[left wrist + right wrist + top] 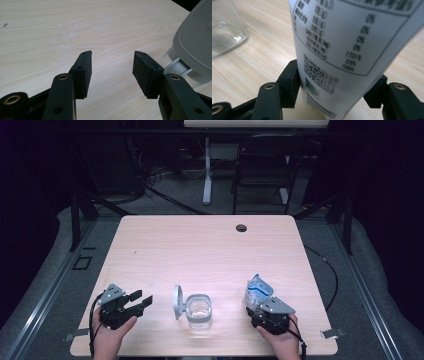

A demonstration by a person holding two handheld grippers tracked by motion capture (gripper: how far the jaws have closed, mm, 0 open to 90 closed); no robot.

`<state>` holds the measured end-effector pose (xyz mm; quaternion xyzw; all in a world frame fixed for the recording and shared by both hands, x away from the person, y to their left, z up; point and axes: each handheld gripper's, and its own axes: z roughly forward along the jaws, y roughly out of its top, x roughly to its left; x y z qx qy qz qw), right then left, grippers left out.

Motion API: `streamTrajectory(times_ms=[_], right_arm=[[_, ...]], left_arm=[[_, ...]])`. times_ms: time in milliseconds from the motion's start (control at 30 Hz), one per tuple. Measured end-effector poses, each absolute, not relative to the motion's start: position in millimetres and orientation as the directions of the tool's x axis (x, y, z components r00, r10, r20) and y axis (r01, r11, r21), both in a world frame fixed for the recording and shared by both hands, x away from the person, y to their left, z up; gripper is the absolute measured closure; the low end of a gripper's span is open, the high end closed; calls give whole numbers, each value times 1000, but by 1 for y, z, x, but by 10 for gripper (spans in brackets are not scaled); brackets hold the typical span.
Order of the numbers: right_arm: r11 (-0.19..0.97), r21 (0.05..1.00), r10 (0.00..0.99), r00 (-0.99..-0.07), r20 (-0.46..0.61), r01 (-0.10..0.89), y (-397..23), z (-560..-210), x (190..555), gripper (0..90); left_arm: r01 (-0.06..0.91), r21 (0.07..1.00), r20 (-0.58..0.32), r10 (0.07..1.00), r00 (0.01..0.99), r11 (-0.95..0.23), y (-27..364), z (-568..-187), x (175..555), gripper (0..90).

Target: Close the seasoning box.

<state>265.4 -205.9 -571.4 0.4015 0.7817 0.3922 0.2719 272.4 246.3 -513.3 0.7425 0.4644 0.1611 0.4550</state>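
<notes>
Packet: white and blue pouch (258, 290), lower right of the high view, standing on the counter (210, 250) well to the right of the glass container; its printed back crowds the right gripper view (352, 37).
Right hand-held gripper: (261, 312) pinches the packet low down, one black pad against each side of it (329, 92); the person's hand wraps the gripper body from the bottom edge.
Glass container: clear, squarish jar (199, 311), lower centre of the high view, its grey lid (178, 301) swung up on the left side; it looks empty. Its glass corner shows at upper left of the right gripper view (225, 27).
Left hand-held gripper: (140, 300) spread wide with bare counter between the pads (112, 72); the grey lid (195, 40) sits just beyond its right pad.
Step in hand: probably the packet is held ready for carrying to the open jar.
Next move calls for: lifting the packet over the jar mouth and tipping it; the free gripper may need to steady the jar.
Writing: nutrition-style table with rows of small characters too blurred to read, percentages 0%, 0%, 0%, 0%, 1731%, 339%, 150%; a QR code, a small green mark and a barcode beneath it. No brand legible.
</notes>
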Motion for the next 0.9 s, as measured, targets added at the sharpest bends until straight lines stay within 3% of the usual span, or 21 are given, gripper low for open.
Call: streamTrajectory(times_ms=[900], right_arm=[[440, 838, 810, -546, -215, 323, -196, -546, 254, 404]], left_arm=[[542, 826, -182, 838, 514, -154, 247, -512, 271, 502]])
